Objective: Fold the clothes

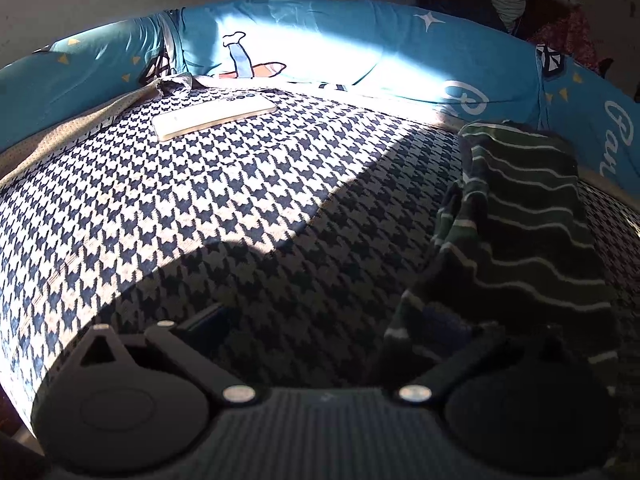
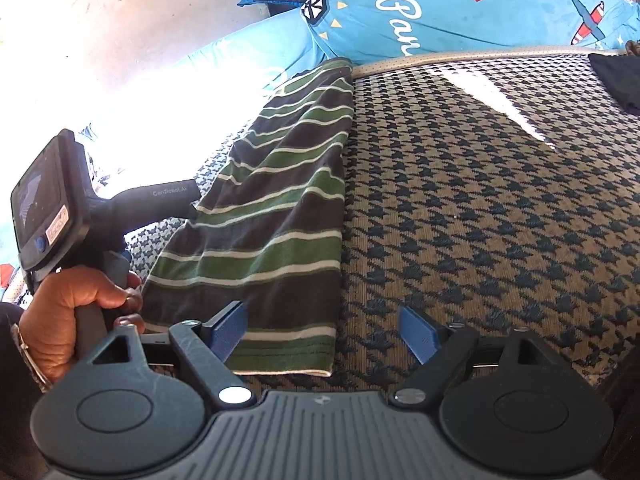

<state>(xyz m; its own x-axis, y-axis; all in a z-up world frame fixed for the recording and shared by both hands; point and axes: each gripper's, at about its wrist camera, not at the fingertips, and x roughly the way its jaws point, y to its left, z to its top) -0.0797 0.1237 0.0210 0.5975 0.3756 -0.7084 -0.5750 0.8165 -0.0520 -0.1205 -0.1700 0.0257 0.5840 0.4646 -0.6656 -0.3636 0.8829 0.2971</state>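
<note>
Right tongs [image 2: 326,334], blue pads apart and clamping nothing, straddle the near hem corner of the striped garment [image 2: 276,208], folded into a long strip running away over the houndstooth bed [image 2: 480,208]; left tongs [image 2: 192,200] beside it, state indiscernible.

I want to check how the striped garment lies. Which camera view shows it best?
The right wrist view: the striped garment lies lit and folded long on the houndstooth cover, its hem near the right gripper. The left wrist view shows it only in shadow, bunched at the right edge.
</note>
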